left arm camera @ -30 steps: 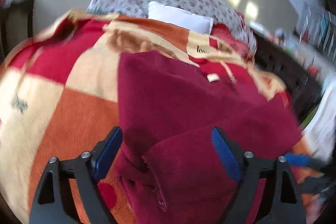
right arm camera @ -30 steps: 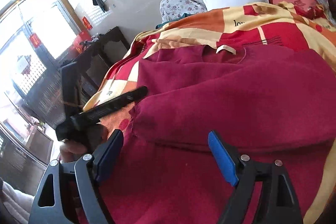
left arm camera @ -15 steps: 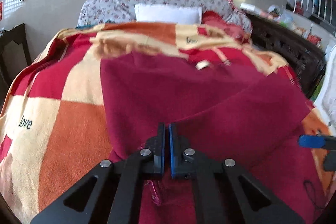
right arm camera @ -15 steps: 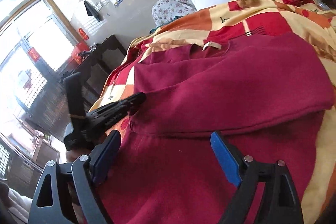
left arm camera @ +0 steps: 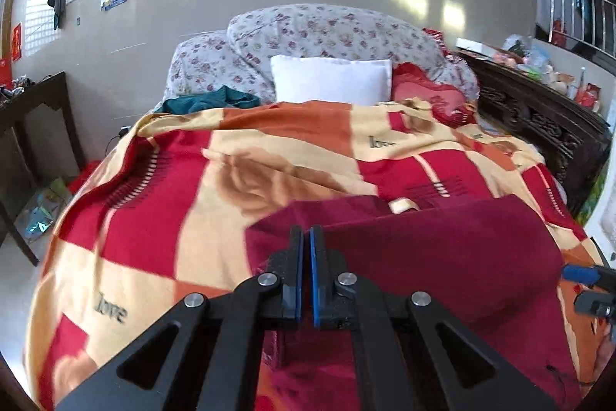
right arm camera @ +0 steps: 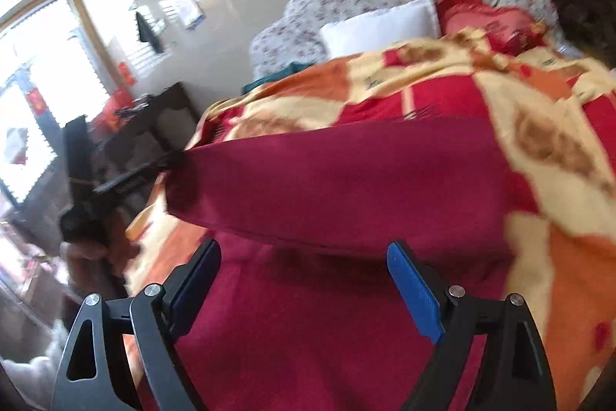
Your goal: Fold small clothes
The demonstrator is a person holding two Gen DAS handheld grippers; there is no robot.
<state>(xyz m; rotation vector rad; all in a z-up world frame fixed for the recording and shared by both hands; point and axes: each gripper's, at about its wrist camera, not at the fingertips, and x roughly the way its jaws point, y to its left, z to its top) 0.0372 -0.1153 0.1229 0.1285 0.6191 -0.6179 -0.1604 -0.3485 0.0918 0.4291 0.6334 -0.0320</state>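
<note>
Left wrist view: left gripper clamped tight on the near-left edge of a maroon garment and raised off the patchwork blanket — judged a lift to carry that edge over into a fold. Draped rightward across the near-right part of the bed, deep wine red, plush and fleecy, a pale neck label showing at the far edge. White pillow and floral bedding far behind. Right wrist view: right gripper spread wide with nothing between the blue pads, hovering over the garment's near layer — probably poised to take a second hold. Same maroon cloth pulled to a taut point at left, where the other gripper holds it, the upper layer hanging as a smooth, heavy fold above the flat lower layer; edges blurred.
</note>
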